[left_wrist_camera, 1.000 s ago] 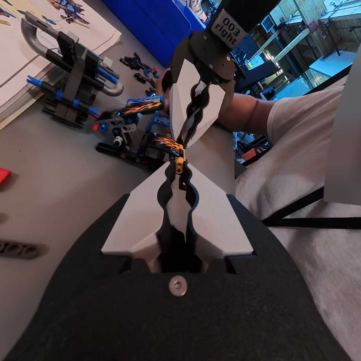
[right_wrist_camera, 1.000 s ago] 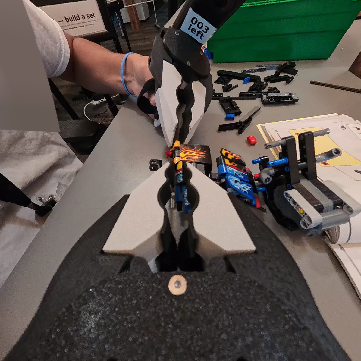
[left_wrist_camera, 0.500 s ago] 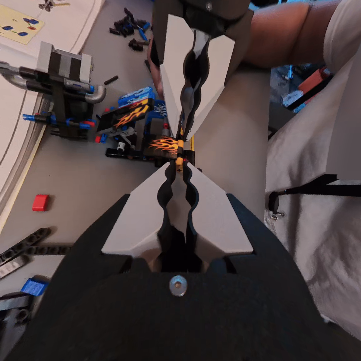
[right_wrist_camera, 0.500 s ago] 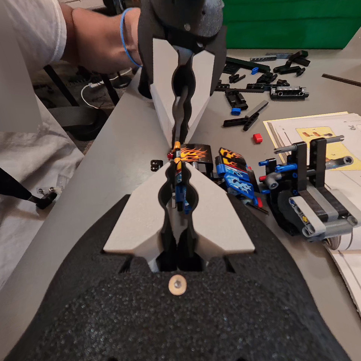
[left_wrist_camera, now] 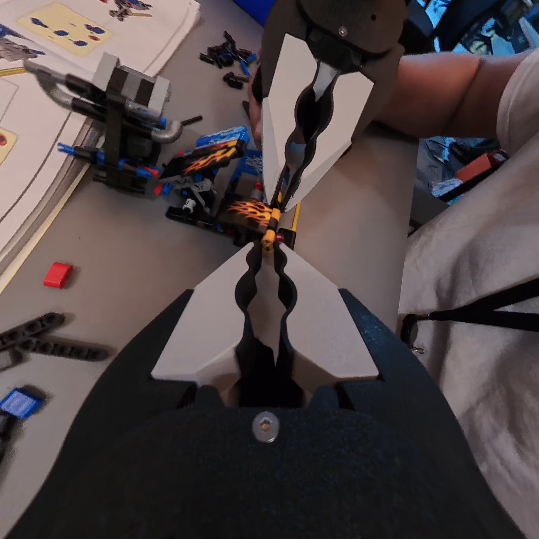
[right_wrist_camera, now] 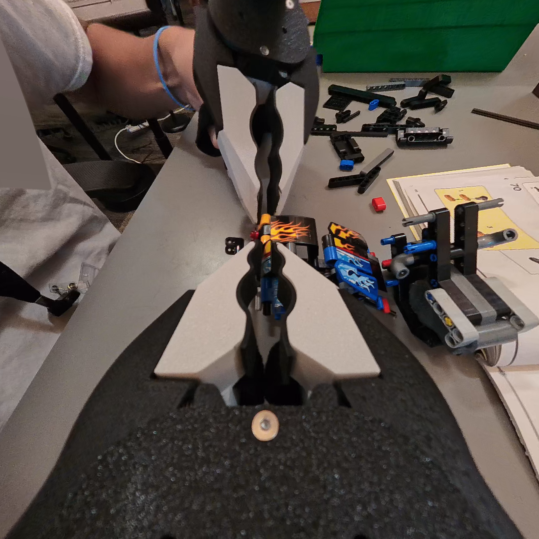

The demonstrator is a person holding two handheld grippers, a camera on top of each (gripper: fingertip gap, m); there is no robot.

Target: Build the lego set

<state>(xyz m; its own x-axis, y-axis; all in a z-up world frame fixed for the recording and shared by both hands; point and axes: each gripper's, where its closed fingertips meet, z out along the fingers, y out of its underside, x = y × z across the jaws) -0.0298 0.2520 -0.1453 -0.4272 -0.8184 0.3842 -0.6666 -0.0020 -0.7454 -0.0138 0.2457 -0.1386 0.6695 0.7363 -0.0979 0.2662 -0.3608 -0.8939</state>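
The lego model, with black flame panels (left_wrist_camera: 248, 212) and blue flame panels (right_wrist_camera: 354, 271), rests on the grey table (left_wrist_camera: 131, 262). My left gripper (left_wrist_camera: 267, 248) is shut, its tips pinching a yellow pin (left_wrist_camera: 269, 237) at the model's near end. My right gripper (right_wrist_camera: 265, 250) is shut on a narrow blue and black part of the model (right_wrist_camera: 269, 281) that sits between its fingers. The two grippers meet tip to tip over the yellow pin (right_wrist_camera: 264, 226). The right gripper also shows from above in the left wrist view (left_wrist_camera: 278, 204), and the left gripper in the right wrist view (right_wrist_camera: 265, 214).
A grey and black sub-assembly (right_wrist_camera: 466, 277) stands on the instruction booklet (right_wrist_camera: 495, 189) beside the model. A red piece (right_wrist_camera: 378, 203), a small black connector (right_wrist_camera: 233, 244) and several loose black beams (right_wrist_camera: 379, 125) lie around. A green bin (right_wrist_camera: 423, 35) is at the back. The table edge runs beside the person's arm. Left and right tips are no more than a few centimetres apart. It is some 12 cm from my left tips to the red piece (right_wrist_camera: 378, 203). Seen from the left wrist view (left_wrist_camera: 58, 275) as well.
Both grippers stay clamped on the model's end. They have tilted to look more steeply down at the table, and the right gripper's fingers now show closer in the left wrist view.
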